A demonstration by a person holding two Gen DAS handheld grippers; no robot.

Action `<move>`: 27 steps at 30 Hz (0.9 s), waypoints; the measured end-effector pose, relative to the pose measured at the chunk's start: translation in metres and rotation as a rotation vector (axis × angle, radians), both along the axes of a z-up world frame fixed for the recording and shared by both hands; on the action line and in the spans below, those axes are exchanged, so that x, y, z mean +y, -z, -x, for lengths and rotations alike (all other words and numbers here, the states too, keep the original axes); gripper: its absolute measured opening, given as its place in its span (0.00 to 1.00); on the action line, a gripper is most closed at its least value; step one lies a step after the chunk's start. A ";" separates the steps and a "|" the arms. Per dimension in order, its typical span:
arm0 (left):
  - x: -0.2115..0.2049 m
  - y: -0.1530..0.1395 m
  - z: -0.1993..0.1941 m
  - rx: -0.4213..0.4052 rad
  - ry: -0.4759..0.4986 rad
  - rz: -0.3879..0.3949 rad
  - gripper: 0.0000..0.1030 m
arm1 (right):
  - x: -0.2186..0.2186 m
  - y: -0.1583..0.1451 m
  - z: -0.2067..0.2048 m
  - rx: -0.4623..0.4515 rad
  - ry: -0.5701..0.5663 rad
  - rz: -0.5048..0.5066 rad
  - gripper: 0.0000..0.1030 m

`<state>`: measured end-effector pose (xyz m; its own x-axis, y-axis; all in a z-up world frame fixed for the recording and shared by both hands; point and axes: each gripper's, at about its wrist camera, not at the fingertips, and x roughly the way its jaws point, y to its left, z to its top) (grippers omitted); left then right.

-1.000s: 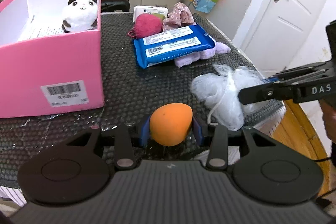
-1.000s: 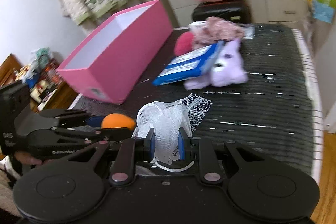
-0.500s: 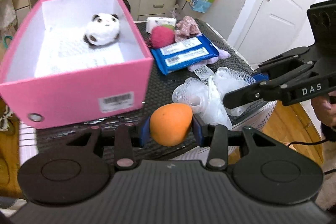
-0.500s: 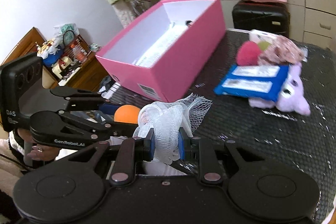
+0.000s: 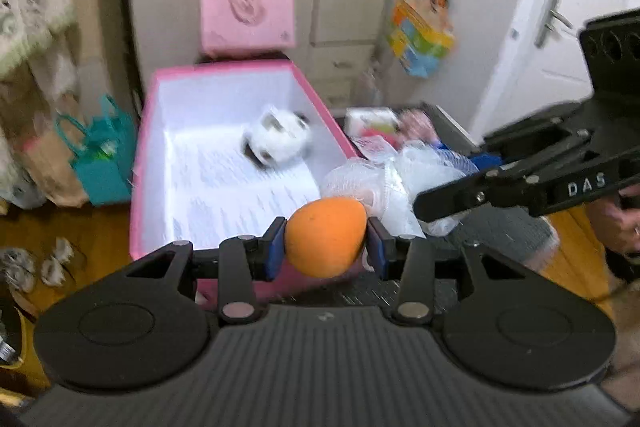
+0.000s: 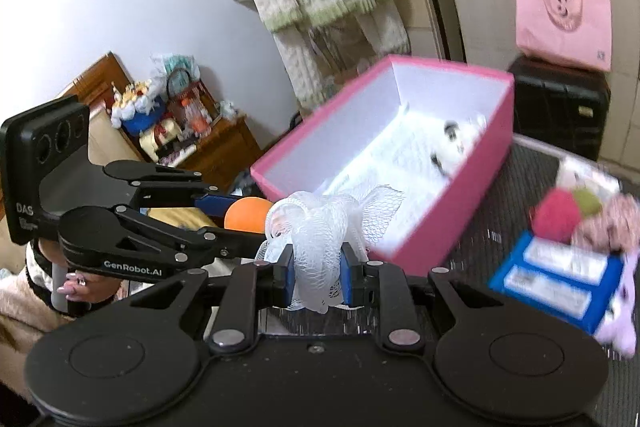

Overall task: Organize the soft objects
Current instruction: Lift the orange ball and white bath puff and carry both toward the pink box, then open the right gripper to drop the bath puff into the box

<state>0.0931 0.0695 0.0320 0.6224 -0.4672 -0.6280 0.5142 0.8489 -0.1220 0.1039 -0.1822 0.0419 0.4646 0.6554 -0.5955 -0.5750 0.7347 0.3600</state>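
Note:
My left gripper (image 5: 326, 245) is shut on an orange egg-shaped sponge (image 5: 326, 237) and holds it above the near edge of the open pink box (image 5: 160, 107). A panda plush (image 5: 278, 143) lies inside the box. My right gripper (image 6: 318, 275) is shut on a white mesh bath pouf (image 6: 320, 227), held next to the box's near corner (image 6: 400, 251). The pouf also shows in the left wrist view (image 5: 400, 179), just right of the sponge. The sponge shows in the right wrist view (image 6: 246, 213) beside the pouf.
On the dark table (image 6: 500, 211) right of the box lie a blue wipes pack (image 6: 556, 279), a red pom (image 6: 556, 219), a pink patterned cloth (image 6: 612, 223) and a purple plush (image 6: 624, 311). A pink bag (image 5: 248, 13) and black case (image 6: 560, 111) stand behind.
Both grippers have risen and moved toward the pink box with their objects still held. The box's inside now shows from above in both views.

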 end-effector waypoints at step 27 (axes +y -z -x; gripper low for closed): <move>0.001 0.069 -0.155 0.178 -0.173 0.032 0.51 | 0.084 0.051 -0.104 -0.220 0.103 0.465 0.41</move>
